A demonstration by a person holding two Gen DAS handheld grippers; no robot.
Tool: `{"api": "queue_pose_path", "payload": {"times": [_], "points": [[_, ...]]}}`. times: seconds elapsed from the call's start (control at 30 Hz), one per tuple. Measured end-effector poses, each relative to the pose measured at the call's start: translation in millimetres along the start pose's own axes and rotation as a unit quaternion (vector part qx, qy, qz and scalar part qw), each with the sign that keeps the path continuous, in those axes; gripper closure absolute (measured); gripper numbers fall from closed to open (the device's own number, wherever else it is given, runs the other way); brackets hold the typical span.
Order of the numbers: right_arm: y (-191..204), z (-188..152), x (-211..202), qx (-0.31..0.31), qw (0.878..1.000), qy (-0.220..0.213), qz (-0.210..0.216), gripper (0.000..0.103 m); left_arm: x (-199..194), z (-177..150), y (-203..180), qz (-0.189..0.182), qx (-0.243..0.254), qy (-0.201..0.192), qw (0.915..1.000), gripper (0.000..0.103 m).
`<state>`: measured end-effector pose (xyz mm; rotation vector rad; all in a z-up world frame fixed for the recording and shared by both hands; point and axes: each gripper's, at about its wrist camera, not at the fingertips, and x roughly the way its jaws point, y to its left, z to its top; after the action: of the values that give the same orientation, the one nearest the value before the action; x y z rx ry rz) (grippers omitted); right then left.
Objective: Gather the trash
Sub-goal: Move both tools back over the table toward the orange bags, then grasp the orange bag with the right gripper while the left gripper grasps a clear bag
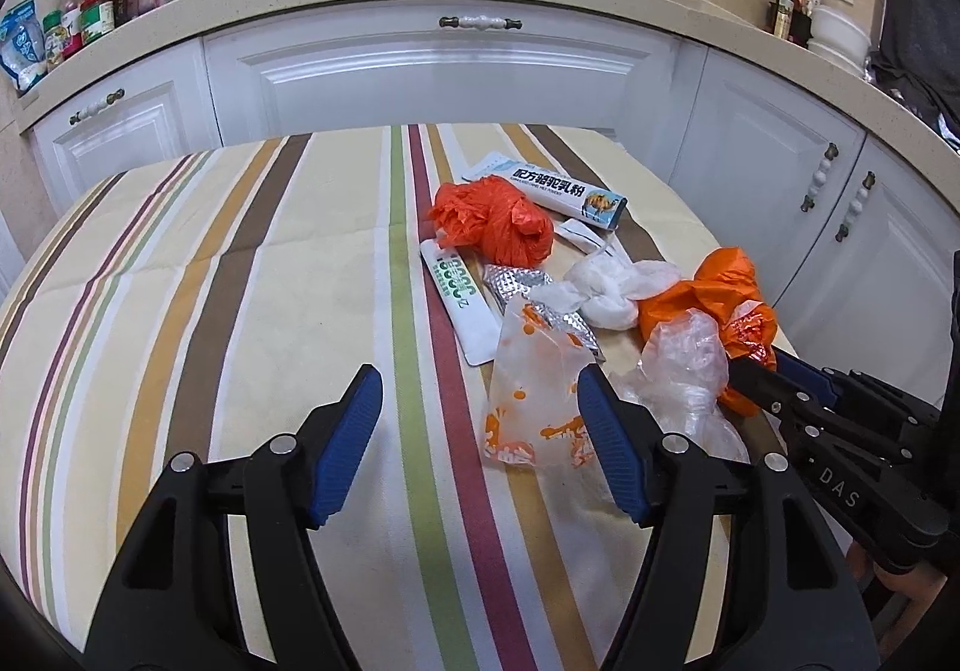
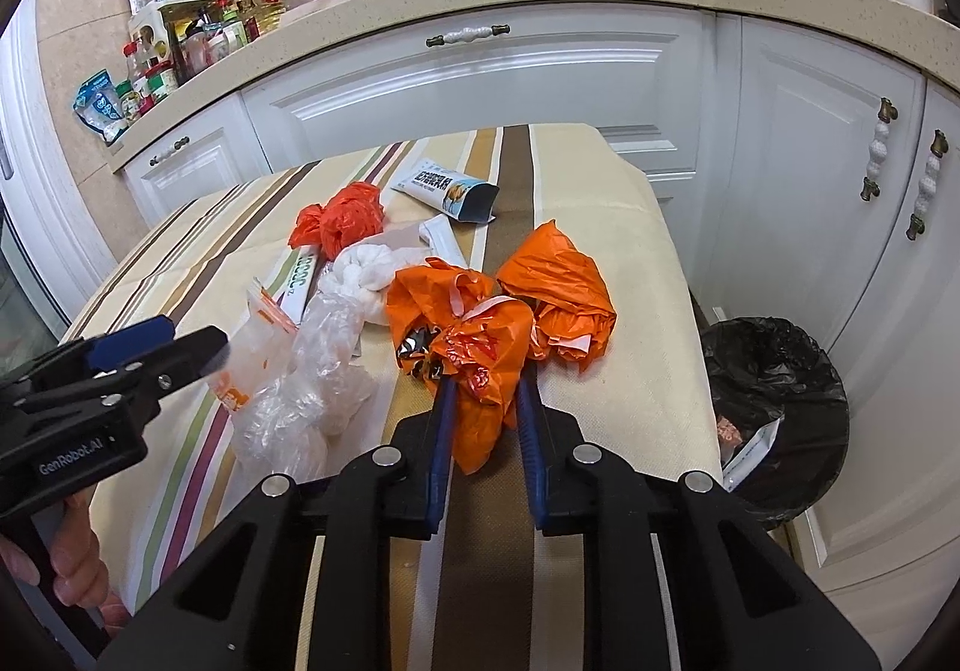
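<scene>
orange plastic bag (image 2: 480, 365), crumpled, is pinched between the nearly closed blue pads of the right tool (image 2: 483, 401), its bulk bunched just ahead of the tips over the striped tabletop (image 2: 648, 323). left tool (image 1: 480, 419) hangs wide open and empty, with a printed clear wrapper (image 1: 534, 389) just ahead of its right pad. ahead of both tools lie a second orange bag (image 1: 498, 221), white tissue (image 1: 612, 287), clear film (image 1: 684, 371), foil scraps and sachets. black-lined bin (image 2: 774, 407), to the right of the right tool, already holds some scraps. judged early: most litter remains uncollected.
</scene>
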<state>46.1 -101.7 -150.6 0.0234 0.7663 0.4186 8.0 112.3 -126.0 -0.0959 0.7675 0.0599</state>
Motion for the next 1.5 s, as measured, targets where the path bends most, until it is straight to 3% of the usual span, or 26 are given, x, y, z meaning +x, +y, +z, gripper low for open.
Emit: {"api": "queue_pose_path", "payload": {"times": [0.23,0.43,0.73,0.77,0.87,1.33,1.5], "points": [[0,0,-1,0.000,1.000,-0.003,0.001,0.083,-11,5,0,-0.010,-0.009,-0.019,0.9997,0.035],[0,0,-1,0.001,1.000,-0.003,0.003,0.083,-2,2,-1,-0.002,-0.007,-0.010,0.9999,0.032],[0,1,-1,0.000,1.000,-0.004,0.002,0.084,11,-4,-6,-0.018,0.013,0.001,0.9998,0.071],[0,1,-1,0.001,1.000,-0.005,0.002,0.085,13,-5,-6,-0.020,0.014,0.003,0.9997,0.082],[1,0,-2,-0.001,1.000,-0.006,0.003,0.086,16,-8,-7,-0.027,0.016,0.010,0.9995,0.094],[9,2,-20,-0.019,0.999,-0.036,-0.008,0.090,-9,-3,6,0.002,0.006,-0.017,0.9998,0.099],[9,8,-34,-0.020,0.998,-0.054,-0.014,0.090,-23,6,2,-0.003,0.004,-0.036,0.9994,0.099]]}}
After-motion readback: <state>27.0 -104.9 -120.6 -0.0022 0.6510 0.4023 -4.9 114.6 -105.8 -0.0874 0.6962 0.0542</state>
